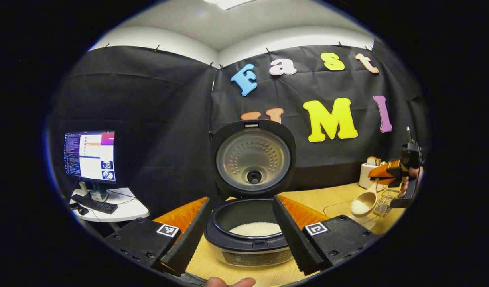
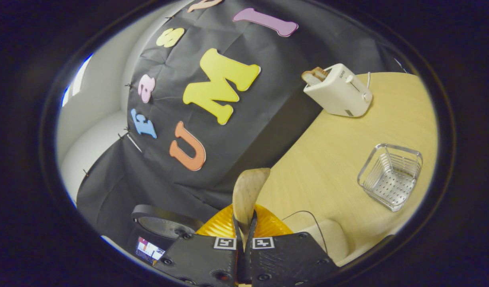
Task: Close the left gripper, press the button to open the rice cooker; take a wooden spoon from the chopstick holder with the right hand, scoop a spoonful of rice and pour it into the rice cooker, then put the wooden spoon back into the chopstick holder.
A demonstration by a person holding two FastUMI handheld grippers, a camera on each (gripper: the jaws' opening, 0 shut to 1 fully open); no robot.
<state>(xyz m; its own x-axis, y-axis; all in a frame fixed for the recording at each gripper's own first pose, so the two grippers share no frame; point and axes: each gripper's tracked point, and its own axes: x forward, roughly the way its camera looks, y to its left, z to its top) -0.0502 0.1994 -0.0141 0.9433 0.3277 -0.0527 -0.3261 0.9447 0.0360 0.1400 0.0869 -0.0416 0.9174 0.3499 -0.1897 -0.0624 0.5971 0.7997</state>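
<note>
The rice cooker (image 1: pixel 250 247) stands open in the left gripper view, its lid (image 1: pixel 253 159) upright and white rice (image 1: pixel 255 229) in the pot. My left gripper (image 1: pixel 241 199) is open, one finger on each side of the cooker, touching nothing. At the far right, my right gripper (image 1: pixel 388 173) holds the wooden spoon (image 1: pixel 364 203) with rice in its bowl, above the table. In the right gripper view, that gripper (image 2: pixel 244 223) is shut on the wooden spoon (image 2: pixel 246 191), whose bowl points away. The wire chopstick holder (image 2: pixel 390 175) stands on the table (image 2: pixel 328 151).
A white toaster (image 2: pixel 336 93) with bread in it stands at the back of the table, also the toaster (image 1: pixel 368 171) behind the spoon. The wire holder (image 1: pixel 386 201) sits beside the spoon. A monitor (image 1: pixel 91 155) and keyboard (image 1: pixel 95 203) are on a side desk. A fingertip (image 1: pixel 230 282) shows below.
</note>
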